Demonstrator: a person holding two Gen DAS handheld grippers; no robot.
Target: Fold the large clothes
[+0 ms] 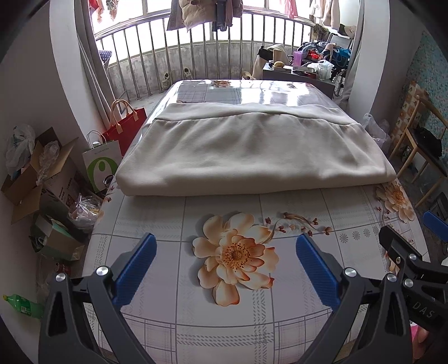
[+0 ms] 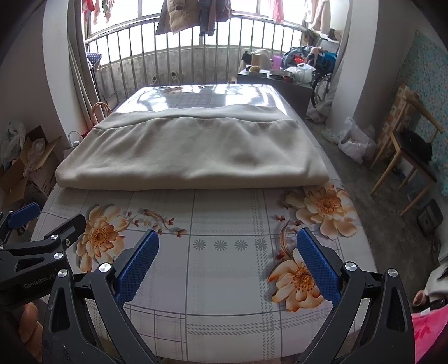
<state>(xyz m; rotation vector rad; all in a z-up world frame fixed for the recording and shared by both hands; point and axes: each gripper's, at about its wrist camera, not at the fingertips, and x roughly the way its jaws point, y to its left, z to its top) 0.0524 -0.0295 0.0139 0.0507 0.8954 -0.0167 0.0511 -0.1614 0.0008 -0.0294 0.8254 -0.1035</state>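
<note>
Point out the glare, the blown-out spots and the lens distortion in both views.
Left wrist view: window light glares off the far tablecloth; the window is overexposed; the railing bows from the fisheye, with black corners. Right wrist view: the same glare beyond the garment, a washed-out window, curved walls. Both grippers, left and right, look sharp.

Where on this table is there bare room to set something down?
Free: the near strip of tablecloth between the folded cream garment and both open grippers, and the shiny far strip behind it. Crowded: the middle, under the garment.
</note>
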